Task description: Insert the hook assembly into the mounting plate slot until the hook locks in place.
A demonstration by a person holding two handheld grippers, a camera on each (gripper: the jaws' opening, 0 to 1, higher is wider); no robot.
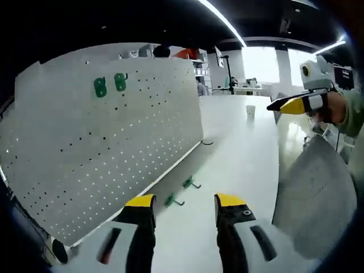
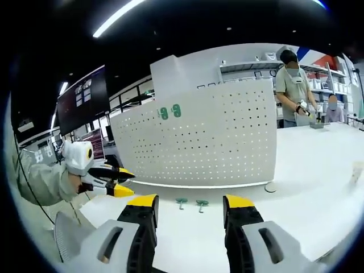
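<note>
Left gripper (image 1: 185,209) is seen in the left gripper view with its yellow-tipped black jaws held apart and nothing between them, above a smooth white tabletop (image 1: 239,153). Two small green hook assemblies (image 1: 182,191) are seen lying on the tabletop just beyond the jaws, close to the foot of the mounting plate (image 1: 102,148), a tall white pegboard panel pierced by regular rows of small round holes. Two further green hooks (image 1: 110,85) are seen already seated near the panel's upper part. The right gripper (image 1: 296,105) is seen at the right of this view, held in a gloved hand (image 1: 333,108); whether its jaws are parted cannot be told there. A small white cup (image 1: 251,110) is seen far back on the tabletop. In the right gripper view, the right gripper's jaws are likewise seen spread and empty, with the two loose hook assemblies lying side by side just ahead of them, in front of the upright panel. The left gripper is seen at the left with its jaws slightly parted. A person (image 2: 293,85) is seen standing behind the panel, and a dark wall screen (image 2: 85,99) is seen at the left.
</note>
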